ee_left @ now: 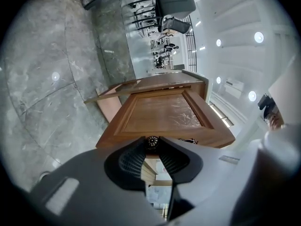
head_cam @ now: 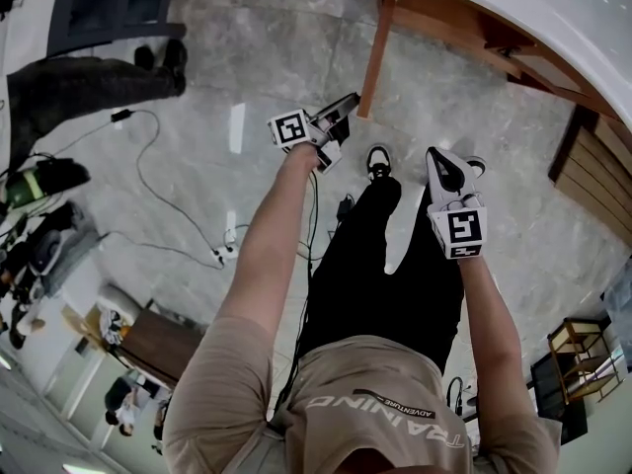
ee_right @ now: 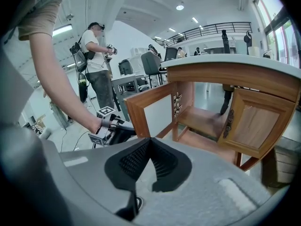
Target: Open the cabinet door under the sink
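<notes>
Knob (ee_left: 152,142) tight in left claw (ee_left: 152,140)

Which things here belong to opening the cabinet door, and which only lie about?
Belong: cabinet door, standing open; its knob; left gripper, jaws closed on that knob.
Lying about: floor cables; power strip; small rack; right gripper, jaws shut, empty.

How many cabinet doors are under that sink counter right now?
2. The open door is at the left, its knob gripped by the left gripper; the other door is at the right. More may be hidden.
</notes>
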